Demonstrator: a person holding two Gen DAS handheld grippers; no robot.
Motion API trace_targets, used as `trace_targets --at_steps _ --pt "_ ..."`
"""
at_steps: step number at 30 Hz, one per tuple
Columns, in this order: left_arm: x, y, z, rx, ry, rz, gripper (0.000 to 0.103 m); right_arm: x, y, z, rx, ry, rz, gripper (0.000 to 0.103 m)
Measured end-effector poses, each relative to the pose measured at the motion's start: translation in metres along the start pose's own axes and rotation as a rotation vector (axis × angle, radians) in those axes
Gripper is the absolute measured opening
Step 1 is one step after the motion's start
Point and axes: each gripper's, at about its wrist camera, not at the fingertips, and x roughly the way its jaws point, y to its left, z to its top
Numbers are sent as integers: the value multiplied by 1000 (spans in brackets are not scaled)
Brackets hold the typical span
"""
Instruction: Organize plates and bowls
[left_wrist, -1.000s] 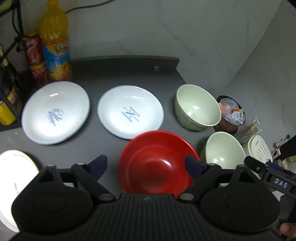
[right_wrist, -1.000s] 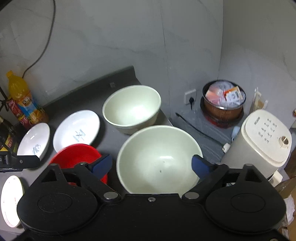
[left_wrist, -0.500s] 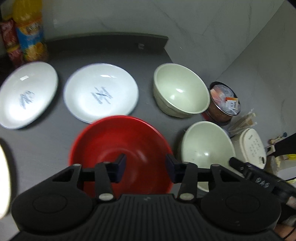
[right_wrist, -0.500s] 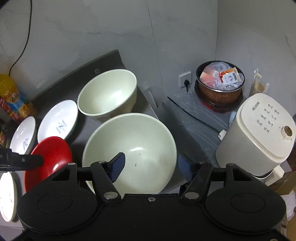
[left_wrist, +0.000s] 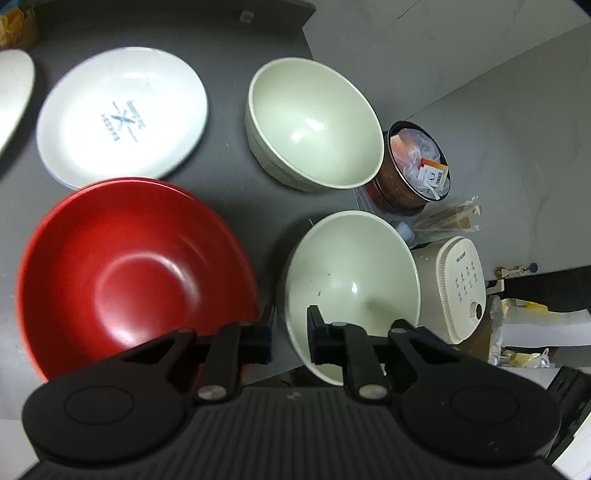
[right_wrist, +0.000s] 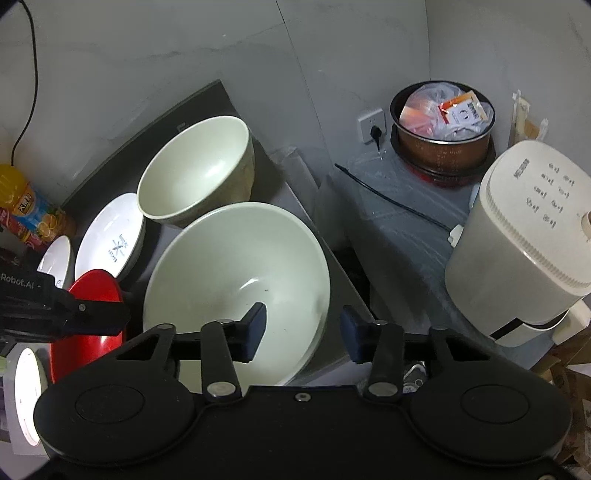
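A red bowl (left_wrist: 136, 273) sits on the dark counter (left_wrist: 236, 192), with two pale green bowls to its right: a near one (left_wrist: 351, 280) and a far one (left_wrist: 314, 122). A white plate (left_wrist: 122, 118) lies behind the red bowl. My left gripper (left_wrist: 290, 332) has narrowed its jaws over the gap between the red bowl's right rim and the near green bowl. My right gripper (right_wrist: 299, 328) straddles the right rim of the near green bowl (right_wrist: 229, 273), left finger inside, right finger outside, not clamped. The red bowl (right_wrist: 92, 295) and far green bowl (right_wrist: 195, 170) also show there.
A white rice cooker (right_wrist: 528, 236) and a brown pot with packets (right_wrist: 443, 125) stand right of the counter edge. An orange drink bottle (right_wrist: 26, 206) is at the back left. Two more white plates (right_wrist: 55, 262) (right_wrist: 26, 398) lie at the left.
Both grippers moved forward and down toward the bowls. The left jaws narrowed from wide open to a small gap. The right jaws narrowed around the green bowl's rim.
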Motion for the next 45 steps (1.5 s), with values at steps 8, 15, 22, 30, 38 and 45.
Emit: trace_targets --at_steps 8,15,22,30,38,45 --pt "18 -9 5 -2 24 63 14 11 -6 1 0 29 9 31" --pt "33 -15 4 8 36 129 8 20 -3 0 -35 62 4 20" --pt "49 -18 3 37 58 151 6 15 -1 3 -111 33 1 16" --pt "37 -19 0 55 25 127 6 -3 14 15 -140 -33 0 16" --pt "-8 -12 4 48 -54 75 6 -28 39 22 -166 -103 16 16" --pt "-35 -2 7 46 -99 60 6 -34 57 26 -177 -125 38 16"
